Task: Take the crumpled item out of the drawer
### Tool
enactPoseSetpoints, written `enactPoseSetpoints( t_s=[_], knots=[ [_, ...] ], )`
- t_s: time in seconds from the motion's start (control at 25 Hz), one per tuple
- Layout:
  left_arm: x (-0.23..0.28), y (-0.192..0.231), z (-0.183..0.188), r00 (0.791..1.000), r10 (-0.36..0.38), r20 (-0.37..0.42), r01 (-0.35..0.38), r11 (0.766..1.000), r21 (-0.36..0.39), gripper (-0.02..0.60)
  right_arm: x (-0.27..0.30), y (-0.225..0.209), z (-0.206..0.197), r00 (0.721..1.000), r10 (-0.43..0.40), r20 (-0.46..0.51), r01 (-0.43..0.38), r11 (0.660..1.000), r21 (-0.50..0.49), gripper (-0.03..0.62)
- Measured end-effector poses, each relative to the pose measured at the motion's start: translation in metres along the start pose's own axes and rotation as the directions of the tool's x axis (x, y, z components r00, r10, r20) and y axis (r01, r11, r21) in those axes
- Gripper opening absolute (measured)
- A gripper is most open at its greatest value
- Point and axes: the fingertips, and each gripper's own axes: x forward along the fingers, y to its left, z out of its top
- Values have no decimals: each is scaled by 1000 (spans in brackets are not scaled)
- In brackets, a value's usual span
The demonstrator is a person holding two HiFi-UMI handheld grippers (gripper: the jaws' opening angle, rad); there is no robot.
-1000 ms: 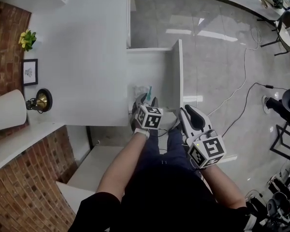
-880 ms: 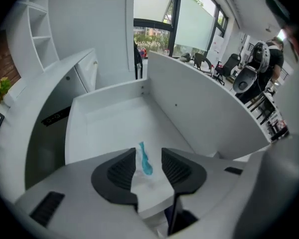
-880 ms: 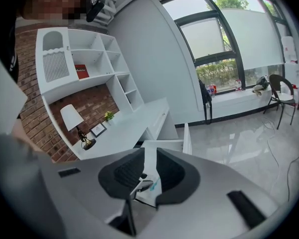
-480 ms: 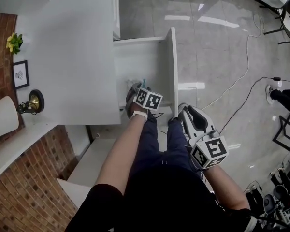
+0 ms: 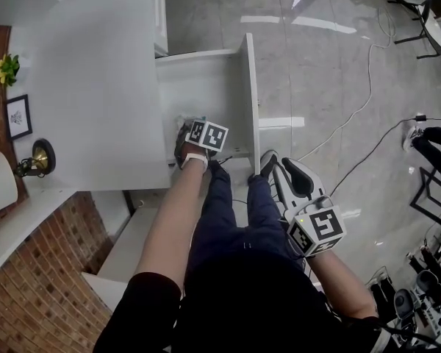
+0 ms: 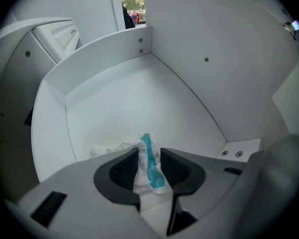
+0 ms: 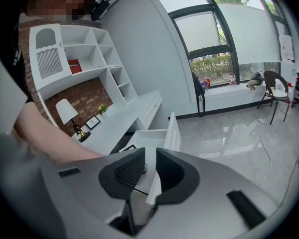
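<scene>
Crumpled wrapper (image 6: pixel 147 176) lies on the drawer (image 6: pixel 139 98) floor, so my left gripper (image 6: pixel 149 158) reaches in, jaws closing around it. My right gripper (image 7: pixel 150 171) waits outside, slightly open, empty.

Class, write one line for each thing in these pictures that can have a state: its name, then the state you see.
drawer: pulled out, open.
crumpled item: lying on the drawer floor, between the left gripper's jaws, not yet lifted.
left gripper: down in the drawer, jaws closing around the crumpled item.
right gripper: jaws apart, empty, held outside the drawer.
</scene>
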Motion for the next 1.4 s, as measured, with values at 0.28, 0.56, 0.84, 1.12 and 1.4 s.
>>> enactPoseSetpoints(
  t_s=[0.28,0.56,0.84,1.12,1.4],
  knots=[
    [-8,8,6,998,32,56,-33,999,14,18,-3,-13,3,1000,-28,8,27,1000,12,58],
    [-39,-2,14,987,21,157,-18,1000,-24,12,-6,-16,23,999,-33,41,33,999,1,48],
    [-95,-12,31,948,5,319,10,999,-44,12,-10,3,44,997,8,76,-5,999,-36,38],
    [-160,-7,39,896,19,444,3,999,-47,12,-18,16,67,992,36,119,-28,997,-70,32],
    [-224,-9,46,816,12,578,32,997,-66,12,-21,30,91,985,64,163,-48,994,-101,26]
  ],
)
